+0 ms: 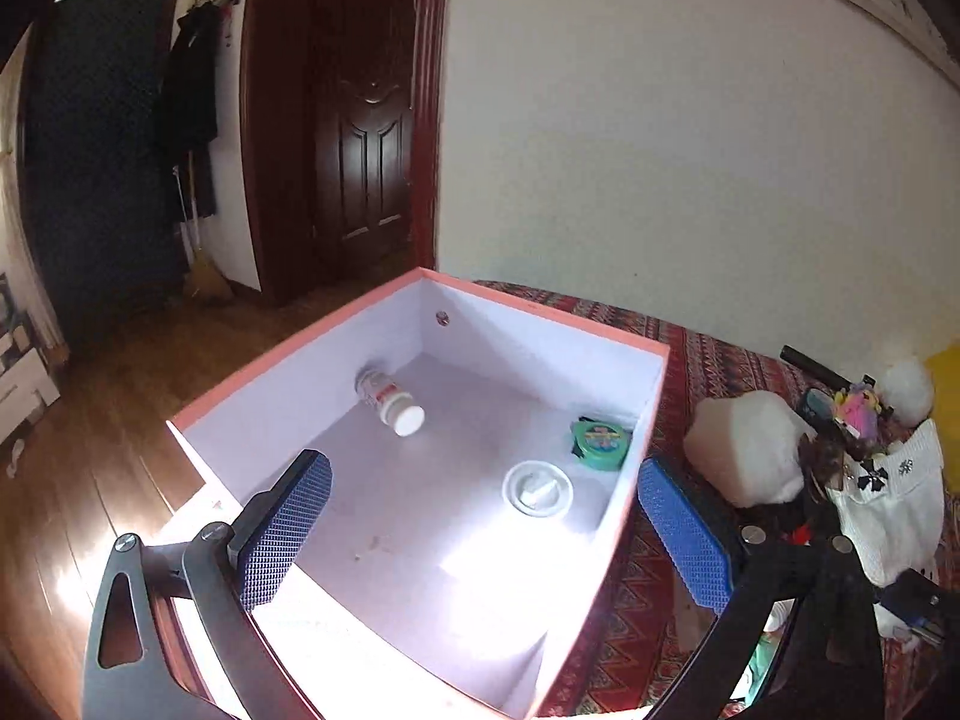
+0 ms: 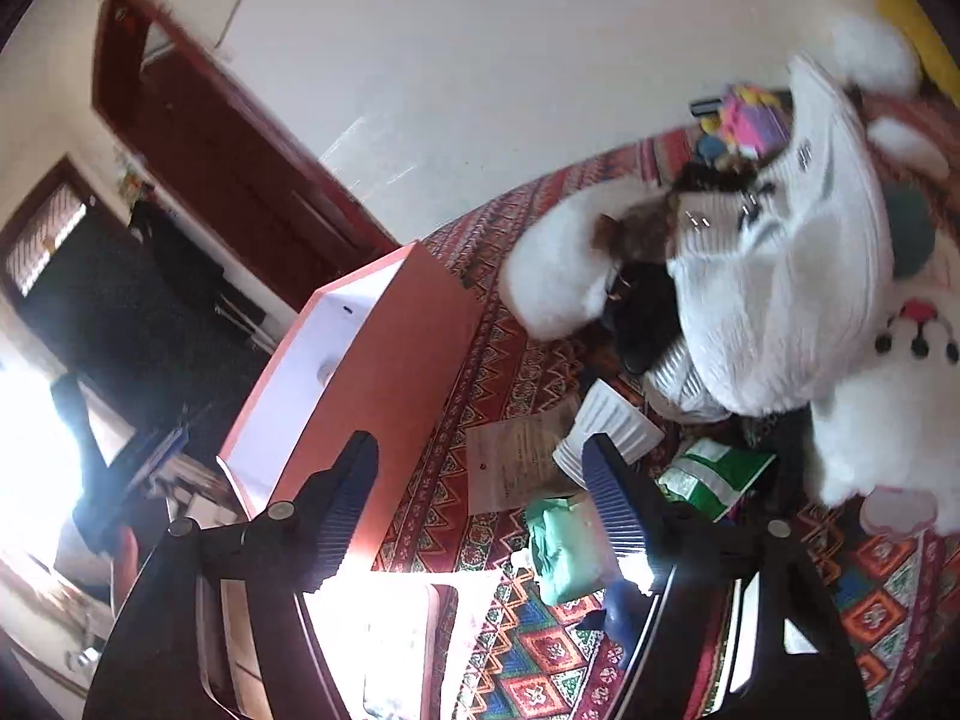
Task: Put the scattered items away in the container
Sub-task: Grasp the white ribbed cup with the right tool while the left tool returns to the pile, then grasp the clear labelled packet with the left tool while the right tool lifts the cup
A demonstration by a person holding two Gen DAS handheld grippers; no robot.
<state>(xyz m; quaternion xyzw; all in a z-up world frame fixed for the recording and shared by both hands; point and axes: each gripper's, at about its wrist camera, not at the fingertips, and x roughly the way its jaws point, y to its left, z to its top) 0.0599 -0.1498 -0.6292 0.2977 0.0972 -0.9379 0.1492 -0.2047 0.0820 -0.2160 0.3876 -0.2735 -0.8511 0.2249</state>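
The left gripper (image 1: 480,534) hangs over the near end of the box (image 1: 651,396) with its fingers (image 1: 285,531) spread wide and released; nothing sits between the blue, dimpled pads. The box is rectangular card, salmon-pink outside and pale white inside, and it stands on a patterned red woven cloth (image 1: 708,360). Three things lie on its floor: a small white pill bottle (image 1: 393,399) on its side by the left wall, a round white lid-like disc (image 1: 537,489) with a raised centre, and a round green tin (image 1: 600,441) close against the right wall. The box's near corner is washed out by glare.

The right gripper (image 2: 486,498) is also released, its ribbed blue fingers (image 2: 621,510) well apart and gripping nothing. It hangs beside the box's outer pink wall, above the cloth. Between and behind its fingers lie a creased sheet of paper (image 2: 513,462), a soft pale-green packet (image 2: 561,546), a white ribbed cup (image 2: 606,426) tipped on its side, and a green-and-white pouch (image 2: 714,474). Farther off, a fluffy white plush toy (image 2: 870,396) and a white knitted garment (image 2: 774,300) are heaped together, smeared by blur; the small colourful pieces behind them cannot be made out.
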